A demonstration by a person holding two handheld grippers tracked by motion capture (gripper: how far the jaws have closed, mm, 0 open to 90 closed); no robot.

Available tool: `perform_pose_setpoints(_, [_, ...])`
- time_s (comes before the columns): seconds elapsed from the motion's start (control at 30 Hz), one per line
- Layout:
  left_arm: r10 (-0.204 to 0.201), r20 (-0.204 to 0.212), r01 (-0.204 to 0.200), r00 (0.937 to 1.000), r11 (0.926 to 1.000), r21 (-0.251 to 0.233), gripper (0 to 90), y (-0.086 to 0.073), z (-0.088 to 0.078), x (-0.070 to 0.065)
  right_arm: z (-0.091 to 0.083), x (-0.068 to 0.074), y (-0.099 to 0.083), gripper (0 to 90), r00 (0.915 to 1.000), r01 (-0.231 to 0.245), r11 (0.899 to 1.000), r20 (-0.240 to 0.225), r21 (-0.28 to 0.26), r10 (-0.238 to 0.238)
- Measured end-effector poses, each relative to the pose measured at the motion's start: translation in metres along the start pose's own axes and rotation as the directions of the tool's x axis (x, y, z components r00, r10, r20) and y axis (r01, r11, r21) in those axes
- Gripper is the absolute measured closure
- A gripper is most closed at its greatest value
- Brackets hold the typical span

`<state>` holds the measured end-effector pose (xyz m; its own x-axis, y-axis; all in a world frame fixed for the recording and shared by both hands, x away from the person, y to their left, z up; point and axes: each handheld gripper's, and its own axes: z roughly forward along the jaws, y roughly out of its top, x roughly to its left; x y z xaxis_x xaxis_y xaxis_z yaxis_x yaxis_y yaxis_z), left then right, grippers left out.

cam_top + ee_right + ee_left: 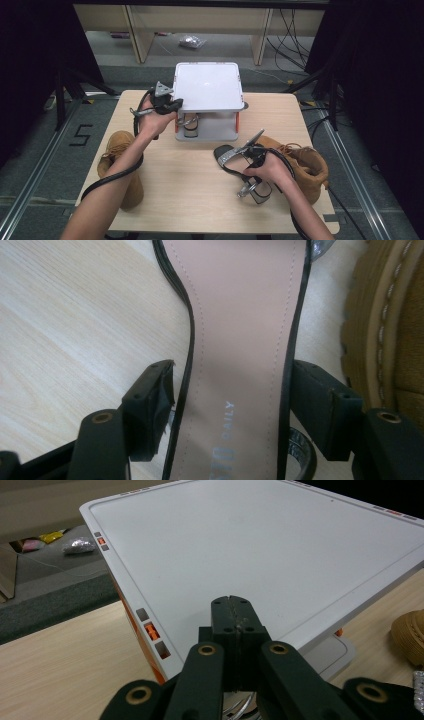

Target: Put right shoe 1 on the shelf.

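A white two-level rack (207,85) with orange posts stands at the table's back middle. My left gripper (177,103) is shut and empty at the rack's front-left corner; in the left gripper view its tips (232,605) hover just over the white top shelf (250,540). A black and silver heeled sandal (191,125) sits on the rack's lower level. A second sandal (232,156) lies at the front right. My right gripper (248,161) straddles its pink insole (240,340); the jaws (232,390) flank the sole, the left pad a sliver off its edge.
A tan boot (120,155) lies at the table's left edge by my left forearm. Another tan boot (305,160) sits right behind my right hand, its sole (390,330) close beside the sandal. Bare wood lies between the two hands.
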<state>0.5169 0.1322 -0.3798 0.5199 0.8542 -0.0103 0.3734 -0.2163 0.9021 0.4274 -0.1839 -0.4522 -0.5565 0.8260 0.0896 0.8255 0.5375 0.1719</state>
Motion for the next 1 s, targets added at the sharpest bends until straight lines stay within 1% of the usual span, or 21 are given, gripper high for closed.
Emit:
perform_pose_setpoints(0.1, [0.003,-0.001,-0.003,1.0000,1.0000,0.001,89.8,0.000,0.000,0.000,0.003,0.000,0.000,36.1,1.0000,-0.003,1.000,-0.008,0.015,0.003])
perform_pose_setpoints(0.13, [0.005,-0.001,-0.005,1.0000,1.0000,0.001,89.8,0.000,0.000,0.000,0.004,0.000,0.000,36.1,0.9999,-0.007,1.000,-0.008,0.011,0.007])
perform_pose_setpoints(0.37, [0.007,0.000,-0.007,1.0000,1.0000,0.003,89.8,0.000,0.000,0.000,0.011,-0.001,0.004,36.5,0.9999,0.009,0.999,-0.004,0.035,-0.009])
perform_pose_setpoints(0.4, [0.007,0.000,-0.007,1.0000,1.0000,0.003,89.8,0.000,0.000,0.000,0.011,0.000,0.004,36.5,1.0000,0.001,0.999,-0.005,0.038,-0.001])
perform_pose_setpoints(0.43, [0.007,0.000,-0.007,1.0000,1.0000,0.003,89.8,0.000,0.000,0.000,0.012,0.000,0.005,36.6,1.0000,0.004,0.999,-0.004,0.042,-0.004])
perform_pose_setpoints(0.5, [0.007,0.001,-0.007,1.0000,1.0000,0.003,89.8,0.000,0.000,0.000,0.014,0.000,0.006,37.1,0.9999,-0.004,0.999,-0.010,0.049,0.004])
perform_pose_setpoints(0.53, [0.007,0.000,-0.007,1.0000,1.0000,0.004,89.8,0.001,0.000,0.000,0.015,-0.002,0.007,37.1,0.9997,0.023,0.999,-0.011,0.047,-0.023])
perform_pose_setpoints(0.6, [0.008,0.000,-0.008,1.0000,1.0000,0.004,89.8,0.001,0.000,0.000,0.015,0.000,0.007,37.3,0.9999,0.007,0.998,-0.008,0.065,-0.007])
perform_pose_setpoints(0.63, [0.011,0.000,-0.011,0.9999,0.9999,0.005,89.8,0.001,0.000,0.000,0.016,-0.001,0.007,37.4,0.9998,0.020,0.998,-0.009,0.060,-0.019])
perform_pose_setpoints(0.7, [0.011,0.000,-0.011,0.9999,0.9999,0.005,89.8,0.001,0.000,0.000,0.016,0.001,0.008,37.6,1.0000,0.002,0.997,-0.005,0.075,-0.002])
perform_pose_setpoints(0.73, [0.010,0.001,-0.010,1.0000,0.9999,0.005,89.8,0.001,0.000,0.000,0.016,0.000,0.009,37.8,0.9999,0.014,0.997,-0.004,0.075,-0.013])
perform_pose_setpoints(0.77, [0.009,0.001,-0.009,1.0000,0.9999,0.005,89.8,0.001,0.000,0.000,0.016,0.001,0.009,37.9,1.0000,0.005,0.997,-0.002,0.081,-0.005])
perform_pose_setpoints(0.83, [0.011,0.000,-0.011,0.9999,0.9999,0.006,89.8,0.001,0.000,0.000,0.018,-0.001,0.010,38.4,0.9996,0.026,0.996,0.006,0.082,-0.026])
perform_pose_setpoints(0.9, [0.012,0.000,-0.012,0.9999,0.9999,0.007,89.8,0.001,0.000,0.000,0.018,0.001,0.011,38.5,0.9999,0.013,0.995,0.009,0.097,-0.014])
perform_pose_setpoints(0.93, [0.012,0.001,-0.012,0.9999,0.9999,0.007,89.8,0.001,0.000,0.000,0.019,0.001,0.012,38.5,0.9996,0.025,0.995,0.012,0.096,-0.026])
perform_pose_setpoints(1.0, [0.012,0.001,-0.012,0.9999,0.9999,0.006,89.8,0.001,0.000,0.000,0.019,0.001,0.013,38.6,0.9993,0.033,0.994,0.012,0.109,-0.034])
